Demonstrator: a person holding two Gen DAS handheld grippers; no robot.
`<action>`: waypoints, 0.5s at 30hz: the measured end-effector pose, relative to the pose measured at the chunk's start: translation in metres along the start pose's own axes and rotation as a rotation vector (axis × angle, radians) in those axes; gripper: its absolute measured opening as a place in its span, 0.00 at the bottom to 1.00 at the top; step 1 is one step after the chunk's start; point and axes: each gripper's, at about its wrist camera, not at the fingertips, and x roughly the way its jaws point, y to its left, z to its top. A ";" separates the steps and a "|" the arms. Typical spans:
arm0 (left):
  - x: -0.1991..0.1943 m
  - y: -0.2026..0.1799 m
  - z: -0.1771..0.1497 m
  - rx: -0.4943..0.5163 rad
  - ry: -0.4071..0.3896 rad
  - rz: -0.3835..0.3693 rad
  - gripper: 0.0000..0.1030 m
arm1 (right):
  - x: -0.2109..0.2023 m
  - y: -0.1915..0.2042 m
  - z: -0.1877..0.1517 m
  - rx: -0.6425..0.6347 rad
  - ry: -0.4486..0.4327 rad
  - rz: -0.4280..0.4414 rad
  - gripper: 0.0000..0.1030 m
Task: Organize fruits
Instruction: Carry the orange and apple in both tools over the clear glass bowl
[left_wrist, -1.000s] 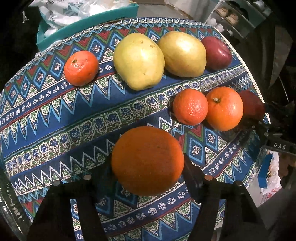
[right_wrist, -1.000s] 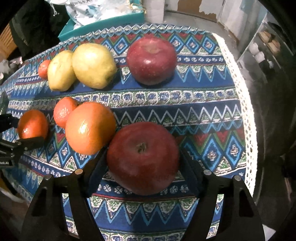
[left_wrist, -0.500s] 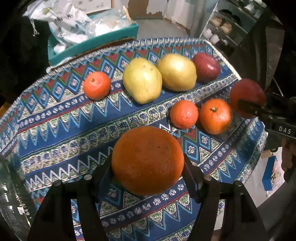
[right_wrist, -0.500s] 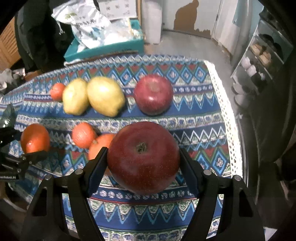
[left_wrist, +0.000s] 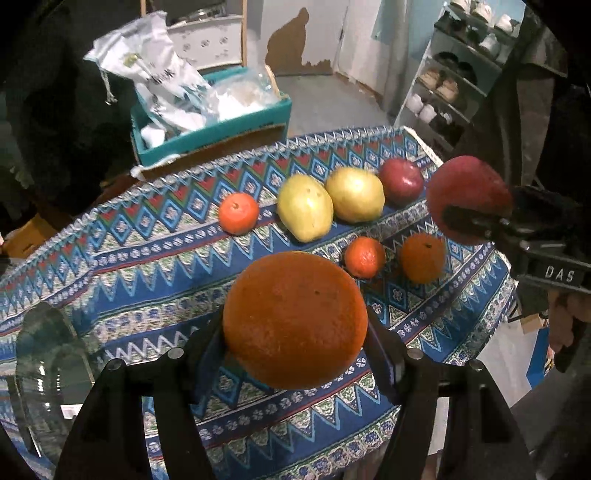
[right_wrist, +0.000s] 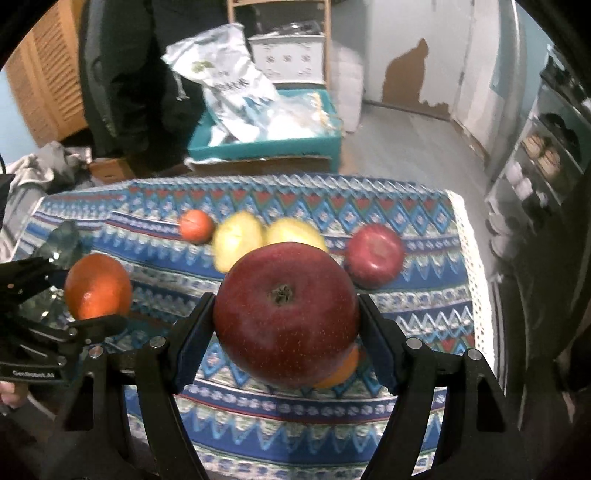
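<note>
Big orange (left_wrist: 294, 319) clamped between the left gripper (left_wrist: 295, 350) pads, held off the surface (left_wrist: 147, 258). Dark red apple (right_wrist: 286, 314) clamped in the right gripper (right_wrist: 286, 343), stem end facing the camera, also clear of the cloth. On the patterned cloth, far row from the left: small mandarin (left_wrist: 238, 213), two yellow pears (left_wrist: 304, 206) (left_wrist: 354, 199) touching each other, second red apple (left_wrist: 402, 181) just beside them. Nearer row: another mandarin (left_wrist: 364, 257) and an orange (left_wrist: 422, 257), close but apart. Clear glass dish (left_wrist: 48, 365) at the surface's left edge. Teal box (left_wrist: 221, 129) with plastic bags sits behind the surface; shoe rack (left_wrist: 454, 81) far right.
</note>
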 end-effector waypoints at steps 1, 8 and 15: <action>-0.003 0.002 -0.001 -0.001 -0.008 0.005 0.68 | 0.000 0.004 0.001 -0.007 -0.003 0.006 0.73; -0.030 0.021 -0.008 -0.022 -0.049 0.029 0.68 | 0.001 0.041 0.015 -0.048 -0.011 0.071 0.73; -0.049 0.047 -0.021 -0.045 -0.068 0.068 0.68 | 0.006 0.079 0.029 -0.077 -0.010 0.140 0.73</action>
